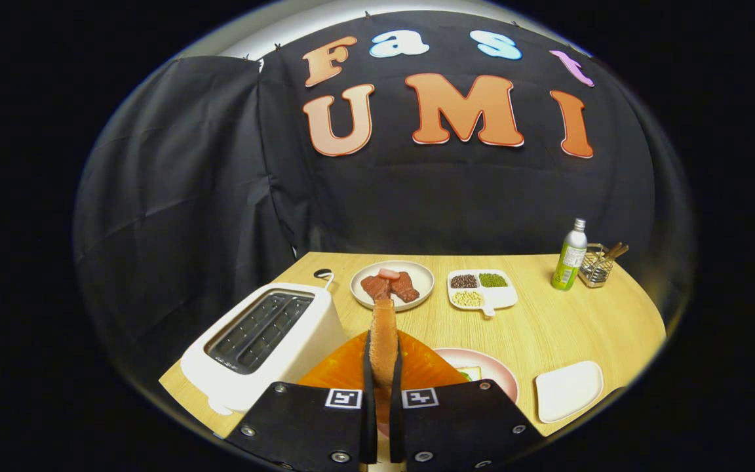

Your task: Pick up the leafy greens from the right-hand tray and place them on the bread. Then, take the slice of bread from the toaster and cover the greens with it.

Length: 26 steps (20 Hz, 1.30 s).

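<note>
Gripper (383,367) pressed on a slice of bread (383,331), both fingers flat against its faces. Slice held upright and edge-on, toasted brown crust rising above the fingertips, rough and porous along the top. Lifted clear of the toaster (266,341), just to the left: white, smooth, rounded at the corners, two long dark slots open on top. Directly behind the fingers, a glossy orange sheet or mat (345,367), fanned out in a wedge, partly hidden. To its right, a round pink-rimmed plate (499,373) with a pale square of bread (471,372) and a sliver of leafy greens (464,375) on it, mostly hidden by the right finger. Farther right, near edge of the tabletop (567,328), a small white tray (569,390), rounded rectangle, matte. Tabletop itself light wood grain, fine straight lines.

Beyond the held slice, a round cream plate (392,284) carrying reddish-brown chunks of meat (390,286). Right of that, a white divided dish (482,290) with a short handle: dark beans, green beans and pale yellow beans, each in its own compartment. Far right, a slim green bottle (570,264) with a silvery cap, standing upright, and just beside it a wire basket (597,269) holding brown sticks tilted to the right.
</note>
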Each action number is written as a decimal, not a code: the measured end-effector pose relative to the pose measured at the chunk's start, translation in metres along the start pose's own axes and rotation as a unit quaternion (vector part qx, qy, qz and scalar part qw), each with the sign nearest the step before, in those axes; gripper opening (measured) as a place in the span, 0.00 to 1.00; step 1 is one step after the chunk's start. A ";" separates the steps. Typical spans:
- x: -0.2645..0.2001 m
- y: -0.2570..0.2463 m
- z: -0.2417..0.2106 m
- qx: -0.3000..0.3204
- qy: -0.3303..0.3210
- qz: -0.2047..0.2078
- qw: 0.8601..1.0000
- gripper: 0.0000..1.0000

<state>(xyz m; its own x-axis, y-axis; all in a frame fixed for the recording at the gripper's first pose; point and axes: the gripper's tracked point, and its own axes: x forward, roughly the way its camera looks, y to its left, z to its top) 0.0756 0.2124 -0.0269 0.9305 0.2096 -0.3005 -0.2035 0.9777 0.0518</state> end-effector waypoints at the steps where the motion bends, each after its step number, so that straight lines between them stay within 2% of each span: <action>1: 0.003 -0.002 -0.004 -0.001 0.005 0.001 1.000 0.08; 6: 0.013 -0.011 -0.026 -0.005 0.022 0.005 1.000 0.08; 11: 0.024 -0.022 -0.044 0.027 0.033 0.019 0.999 0.08; 16: 0.028 -0.049 -0.053 0.035 0.039 0.013 0.999 0.08; 20: 0.033 -0.071 -0.066 0.048 0.057 0.003 0.997 0.12; 23: 0.040 -0.086 -0.072 0.069 0.068 -0.008 0.995 0.19; 24: 0.041 -0.093 -0.075 0.070 0.072 -0.013 0.995 0.27; 26: 0.043 -0.098 -0.080 0.078 0.079 -0.017 0.994 0.34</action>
<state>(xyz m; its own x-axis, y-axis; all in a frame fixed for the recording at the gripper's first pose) 0.1111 0.1242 -0.1205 0.8738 0.1840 -0.4502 -0.1117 0.9769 0.1824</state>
